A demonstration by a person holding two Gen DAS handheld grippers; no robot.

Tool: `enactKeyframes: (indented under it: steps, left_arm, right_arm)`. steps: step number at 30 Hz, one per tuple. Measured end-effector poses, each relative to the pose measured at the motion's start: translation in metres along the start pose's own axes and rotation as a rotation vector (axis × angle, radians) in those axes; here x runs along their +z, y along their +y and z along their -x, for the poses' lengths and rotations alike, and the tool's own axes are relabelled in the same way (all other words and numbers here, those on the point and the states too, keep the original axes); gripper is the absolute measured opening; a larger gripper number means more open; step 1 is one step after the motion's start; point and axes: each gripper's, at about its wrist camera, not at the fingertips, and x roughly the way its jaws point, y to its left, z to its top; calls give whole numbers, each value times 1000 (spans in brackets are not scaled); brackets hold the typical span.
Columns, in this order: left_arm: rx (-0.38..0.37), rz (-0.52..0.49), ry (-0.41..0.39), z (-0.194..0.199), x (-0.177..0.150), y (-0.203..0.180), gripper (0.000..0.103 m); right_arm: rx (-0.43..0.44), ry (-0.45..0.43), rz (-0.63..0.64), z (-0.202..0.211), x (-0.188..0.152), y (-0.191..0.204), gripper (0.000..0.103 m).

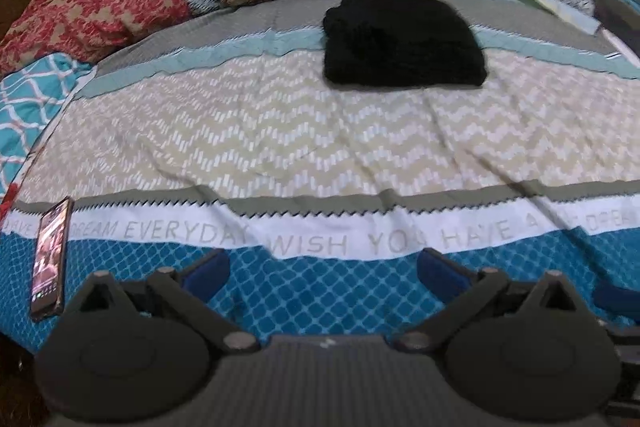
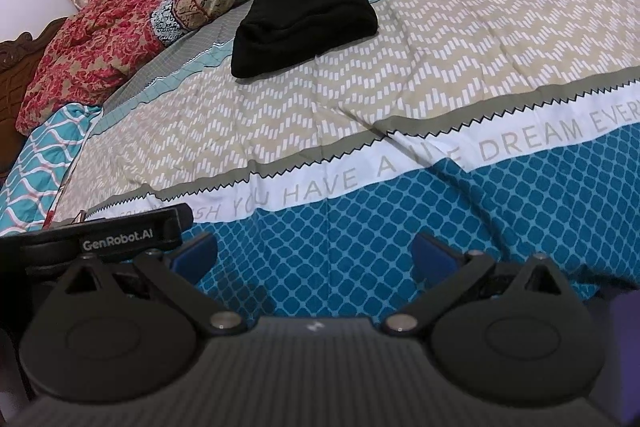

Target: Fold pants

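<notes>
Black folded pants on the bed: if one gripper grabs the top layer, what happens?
The black pants look like soft, thick fabric, so probably floppy. Their stacked folds would likely fall open if lifted by one layer. A push would likely bunch them against the bedspread rather than slide them.

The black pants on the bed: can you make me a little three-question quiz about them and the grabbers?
1. True or false: the black pants lie in a folded bundle on the bedsheet.
2. What is the left gripper holding?
   A. The pants
   B. The phone
   C. Nothing
3. Fill in: the phone lies near the bed's ____ edge in the left wrist view.

Key:
1. True.
2. C; its jaws stand wide apart over the sheet, like those of the right gripper.
3. Left.
</notes>
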Motion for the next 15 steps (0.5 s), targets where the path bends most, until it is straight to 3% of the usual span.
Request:
enactKeyframes:
  steps: [7, 15]
  left_arm:
    - [-50, 18, 7, 5, 3, 0, 103]
    - [73, -32, -56, 11, 2, -4, 103]
  right_arm:
    - [-13, -29, -24, 6, 2, -7, 103]
    - [-21, -59, 16, 10, 4, -5, 103]
